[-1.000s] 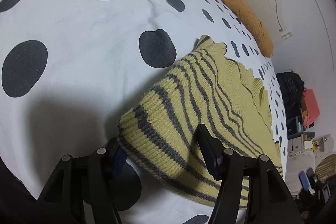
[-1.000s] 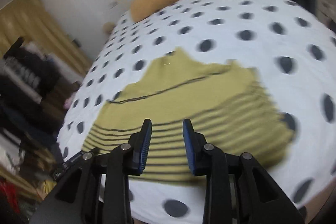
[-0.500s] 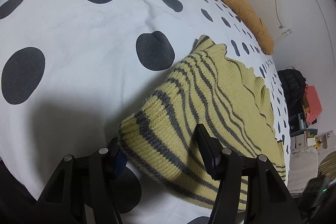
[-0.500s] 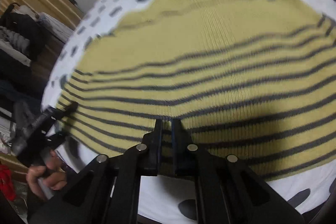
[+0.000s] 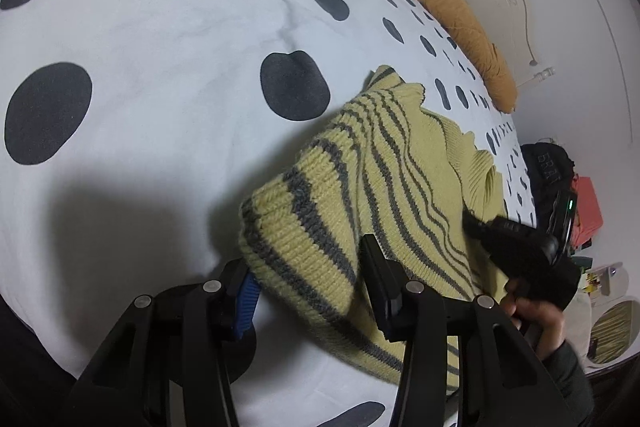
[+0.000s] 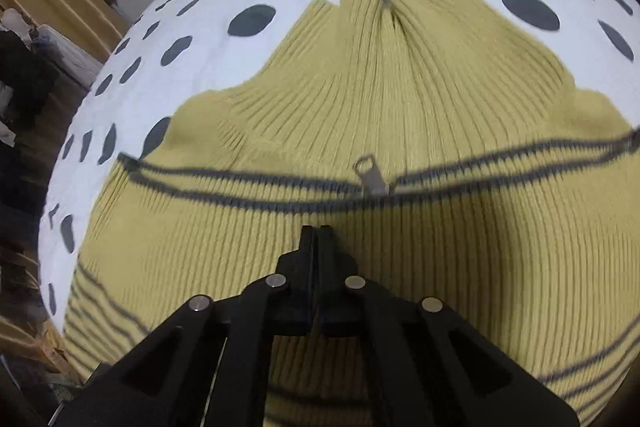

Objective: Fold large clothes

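The yellow striped sweater (image 5: 384,203) is lying on the spotted bed (image 5: 160,39). The left claw (image 5: 308,291), closing, is straddling its near-left corner; the right claw (image 6: 316,239), clenched empty, is pressing mid-sweater. Thick knit could be slipping out, ruining the fold.

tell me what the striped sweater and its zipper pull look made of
Sweater: chunky knitted yarn, probably wool or acrylic; ribbed rows and a matte, slightly fuzzy surface show. Zipper pull: likely metal, judging by its dull silver-grey sheen, though it is slightly blurred.
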{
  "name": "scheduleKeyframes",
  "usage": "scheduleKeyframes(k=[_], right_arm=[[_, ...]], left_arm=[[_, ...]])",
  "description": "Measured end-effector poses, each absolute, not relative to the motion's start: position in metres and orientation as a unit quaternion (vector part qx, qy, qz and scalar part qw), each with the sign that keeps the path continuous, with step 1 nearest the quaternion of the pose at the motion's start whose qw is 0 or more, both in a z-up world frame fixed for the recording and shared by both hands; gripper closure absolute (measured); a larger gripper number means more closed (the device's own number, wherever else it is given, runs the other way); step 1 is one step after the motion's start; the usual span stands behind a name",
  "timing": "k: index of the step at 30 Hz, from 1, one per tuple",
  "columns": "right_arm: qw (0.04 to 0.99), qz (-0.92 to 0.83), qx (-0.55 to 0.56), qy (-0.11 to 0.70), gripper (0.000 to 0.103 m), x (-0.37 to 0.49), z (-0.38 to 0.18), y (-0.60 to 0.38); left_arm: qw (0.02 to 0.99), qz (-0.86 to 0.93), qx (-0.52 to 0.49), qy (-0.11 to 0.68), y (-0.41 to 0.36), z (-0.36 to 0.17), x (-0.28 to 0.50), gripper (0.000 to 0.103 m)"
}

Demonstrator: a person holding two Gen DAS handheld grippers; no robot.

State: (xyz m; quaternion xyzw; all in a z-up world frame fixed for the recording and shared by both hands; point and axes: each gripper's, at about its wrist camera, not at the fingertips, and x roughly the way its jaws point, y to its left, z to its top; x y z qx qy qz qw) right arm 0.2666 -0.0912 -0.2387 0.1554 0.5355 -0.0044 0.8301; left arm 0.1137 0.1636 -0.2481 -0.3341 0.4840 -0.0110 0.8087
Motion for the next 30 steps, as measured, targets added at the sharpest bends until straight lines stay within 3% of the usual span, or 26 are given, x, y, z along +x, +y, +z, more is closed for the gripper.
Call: scheduleKeyframes(k=[8, 12, 13, 16, 22, 30], right_arm=[[0.851, 0.043, 0.178, 0.492, 0.102, 0.245, -0.188, -0.08], [0.819, 0.01, 0.134, 0.557, 0.103, 0.244, -0.235, -0.079], [0.83, 0.021, 0.151, 0.537, 0.103, 0.24, -0.237, -0.085], [0.824, 0.021, 0.172, 0.54, 0.103, 0.239, -0.231, -0.089], [0.82, 0.039, 0.164, 0.546, 0.099, 0.248, -0.219, -0.086], [0.821, 0.094, 0.204, 0.526, 0.098, 0.248, -0.16, -0.111]], left_arm=[[0.813, -0.014, -0.35, 0.464, 0.168, -0.249, 0.109, 0.067], [0.812, -0.015, -0.36, 0.458, 0.168, -0.246, 0.107, 0.077], [0.815, -0.016, -0.356, 0.457, 0.166, -0.243, 0.107, 0.083], [0.836, -0.018, -0.315, 0.448, 0.152, -0.226, 0.108, 0.089], [0.871, -0.049, -0.251, 0.419, 0.119, -0.188, 0.103, 0.093], [0.886, -0.045, -0.214, 0.408, 0.077, -0.171, 0.103, 0.092]])
